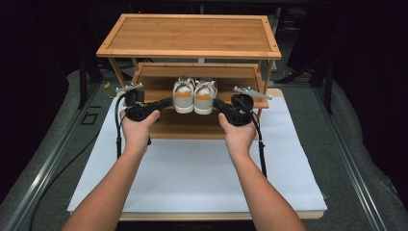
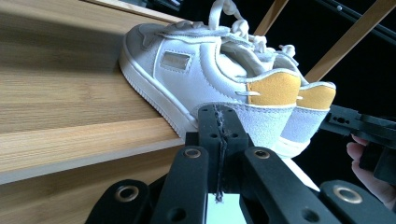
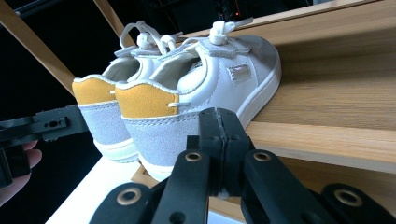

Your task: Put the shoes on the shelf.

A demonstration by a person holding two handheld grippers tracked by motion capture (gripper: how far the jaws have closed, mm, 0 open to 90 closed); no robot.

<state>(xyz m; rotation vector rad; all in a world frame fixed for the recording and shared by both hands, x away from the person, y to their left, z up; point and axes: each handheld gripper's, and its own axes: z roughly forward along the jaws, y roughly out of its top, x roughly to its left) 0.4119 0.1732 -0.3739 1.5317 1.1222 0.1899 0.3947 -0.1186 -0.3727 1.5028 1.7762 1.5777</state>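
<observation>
Shoes (image 1: 194,95) side by side on rack (image 1: 159,77) lower shelf; grippers flank heels.

High view: bright overhead light on the white mat (image 1: 202,168) and bamboo rack (image 1: 188,36); surroundings fall to near black. Image soft, low resolution. Gripper views: shoes (image 2: 219,84) reasonably sharp, near jaws blurred (very close to lens), wood grain smeared, glare on the shelf board (image 3: 336,98).

Rack (image 1: 187,36): smooth matt wood. Shoes (image 1: 194,95): smooth white leather-look, rough suede-like heels.
</observation>
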